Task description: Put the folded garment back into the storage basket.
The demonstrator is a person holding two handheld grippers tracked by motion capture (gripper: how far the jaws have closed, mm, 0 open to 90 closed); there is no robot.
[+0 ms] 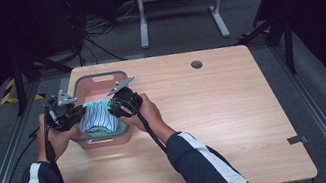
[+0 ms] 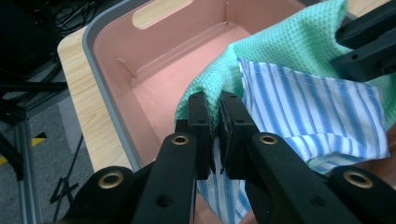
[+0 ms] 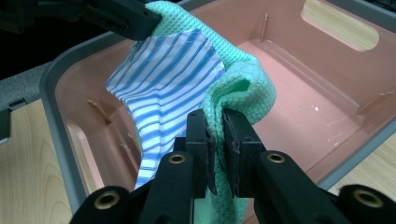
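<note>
1. Plainly, the left claw (image 2: 214, 109) is nearly shut, its two black jaws pinching a fold of the green waffle cloth (image 2: 299, 46) with only the fabric's thickness between the pads.
2. Just beside that pinch, a blue-and-white striped cloth (image 2: 317, 112) lies against the green one and hangs down below the jaws.
3. The right claw (image 3: 218, 128) is pinched to the same narrow gap, clamping another fold of the green waffle cloth (image 3: 243, 88), with the striped cloth (image 3: 168, 79) spreading away to its left in the right gripper view.
4. From the high view, both cloths (image 1: 98, 117) hang as one bundle between the left claw (image 1: 76, 118) and the right claw (image 1: 114, 111), held over the pink bin (image 1: 97, 77).
5. The bin has a grey rim and a cut-out handle at each end, and it stands on the left part of the wooden surface (image 1: 225, 111); its pink floor shows bare beyond the bundle.
6. The person's left hand (image 1: 60, 137) grips its tool at the bin's left side, and the right hand (image 1: 147, 114) grips the other at the bin's right side.
7. Both forearms, in dark sleeves with a white stripe, come up from the bottom edge and angle inward, so the two claws face one another across the bundle, close together.
</note>
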